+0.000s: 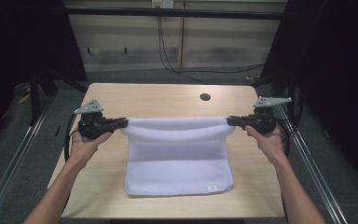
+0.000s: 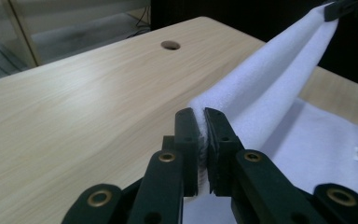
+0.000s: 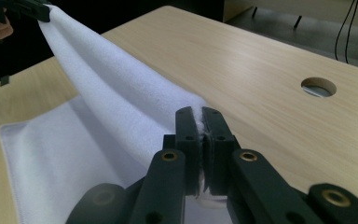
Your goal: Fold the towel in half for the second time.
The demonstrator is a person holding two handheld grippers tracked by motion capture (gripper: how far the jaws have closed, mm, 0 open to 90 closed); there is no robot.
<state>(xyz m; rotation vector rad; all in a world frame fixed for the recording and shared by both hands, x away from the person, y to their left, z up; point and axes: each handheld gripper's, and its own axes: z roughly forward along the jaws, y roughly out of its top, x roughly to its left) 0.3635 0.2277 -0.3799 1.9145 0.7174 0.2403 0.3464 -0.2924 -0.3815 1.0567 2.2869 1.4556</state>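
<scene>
A white towel (image 1: pixel 177 154) lies on the wooden table (image 1: pixel 158 100) with its far edge lifted and stretched between both grippers. My left gripper (image 1: pixel 123 123) is shut on the towel's far left corner; my right gripper (image 1: pixel 230 121) is shut on the far right corner. The near half of the towel rests flat, a small label (image 1: pixel 212 188) at its near right corner. In the left gripper view the jaws pinch the white towel (image 2: pixel 261 98) at my left gripper (image 2: pixel 201 114). In the right gripper view the white towel (image 3: pixel 116 88) is pinched at my right gripper (image 3: pixel 200 113).
A round cable hole (image 1: pixel 205 97) sits in the table's far right part. Metal rails (image 1: pixel 9 163) run along both sides of the table. Dark curtains stand left and right, and cables (image 1: pixel 168 56) hang at the back wall.
</scene>
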